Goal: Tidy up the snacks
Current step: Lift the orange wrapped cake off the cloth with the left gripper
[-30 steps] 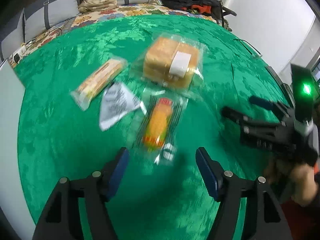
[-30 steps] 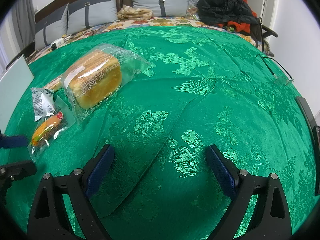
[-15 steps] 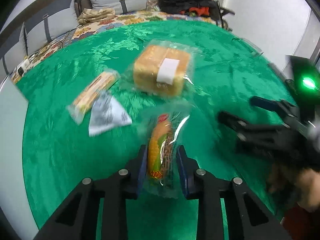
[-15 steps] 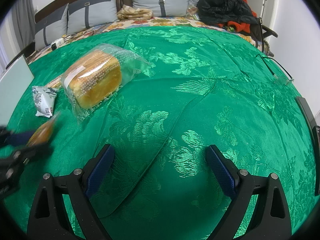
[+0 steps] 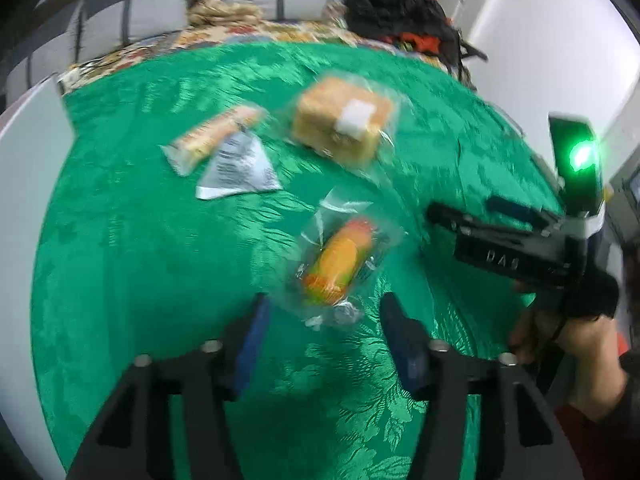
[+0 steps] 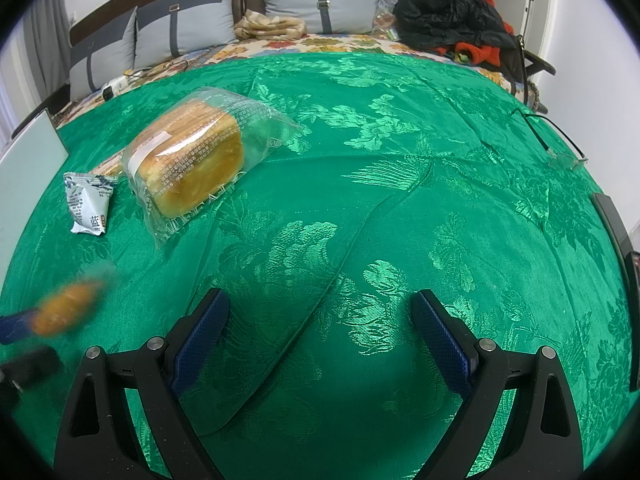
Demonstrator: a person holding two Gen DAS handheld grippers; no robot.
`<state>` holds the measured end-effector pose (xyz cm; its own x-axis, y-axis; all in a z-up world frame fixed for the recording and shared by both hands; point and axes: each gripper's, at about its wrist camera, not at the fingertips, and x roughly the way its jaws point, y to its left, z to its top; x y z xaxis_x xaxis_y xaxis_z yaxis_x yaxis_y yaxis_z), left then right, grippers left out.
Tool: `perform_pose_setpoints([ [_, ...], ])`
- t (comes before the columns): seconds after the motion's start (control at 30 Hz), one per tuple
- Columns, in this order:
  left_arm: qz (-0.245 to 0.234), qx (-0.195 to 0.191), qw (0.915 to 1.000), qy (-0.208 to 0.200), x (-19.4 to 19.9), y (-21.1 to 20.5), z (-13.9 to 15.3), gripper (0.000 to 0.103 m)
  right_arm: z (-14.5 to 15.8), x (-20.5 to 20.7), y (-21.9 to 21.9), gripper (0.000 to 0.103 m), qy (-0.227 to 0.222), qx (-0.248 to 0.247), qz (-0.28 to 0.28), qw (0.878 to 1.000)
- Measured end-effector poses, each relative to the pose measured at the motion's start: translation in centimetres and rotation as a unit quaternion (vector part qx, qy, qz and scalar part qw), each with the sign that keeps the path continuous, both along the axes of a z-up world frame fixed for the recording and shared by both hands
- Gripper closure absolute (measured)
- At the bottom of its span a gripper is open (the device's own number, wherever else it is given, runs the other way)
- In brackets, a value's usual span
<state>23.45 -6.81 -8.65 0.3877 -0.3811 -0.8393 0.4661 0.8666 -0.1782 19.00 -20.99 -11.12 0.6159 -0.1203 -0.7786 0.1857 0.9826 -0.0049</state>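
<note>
Half a second earlier your left gripper (image 5: 324, 332) was pinched on the small wrapped orange snack (image 5: 338, 266); its jaws had just been opening, and the snack now lay free on the green cloth (image 5: 140, 280), just ahead of the blue fingertips (image 5: 402, 334) and touching neither of them. That view was blurred, so finer detail on the wrapper could not be read. Farther out on the cloth sat the bagged bread loaf (image 5: 344, 124), with the long wafer packet (image 5: 214, 136) and the grey-white sachet (image 5: 238, 166) to its left, the sachet overlapping the packet's near end. All three had stayed where they were. Your right gripper (image 6: 320, 320) had not shifted; its jaws stood wide apart over bare cloth with nothing between them. In its view the loaf lay up and to the left, the sachet beside it, and the orange snack showed as a smear at the left edge. Your right hand (image 5: 576, 344) gripped its handle at the right of the left view.
</note>
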Motion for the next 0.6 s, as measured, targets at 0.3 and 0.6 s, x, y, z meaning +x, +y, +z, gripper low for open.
perform_pose_setpoints([
  [0.3,0.006,-0.007,0.9998,-0.015,0.7,-0.8,-0.2,0.076,0.0,0.0,0.0,0.007,0.000,0.000,0.000,1.000],
  [0.6,0.039,-0.056,0.9977,0.005,-0.7,3.0,0.8,0.090,0.0,0.0,0.0,0.007,0.000,0.000,0.000,1.000],
])
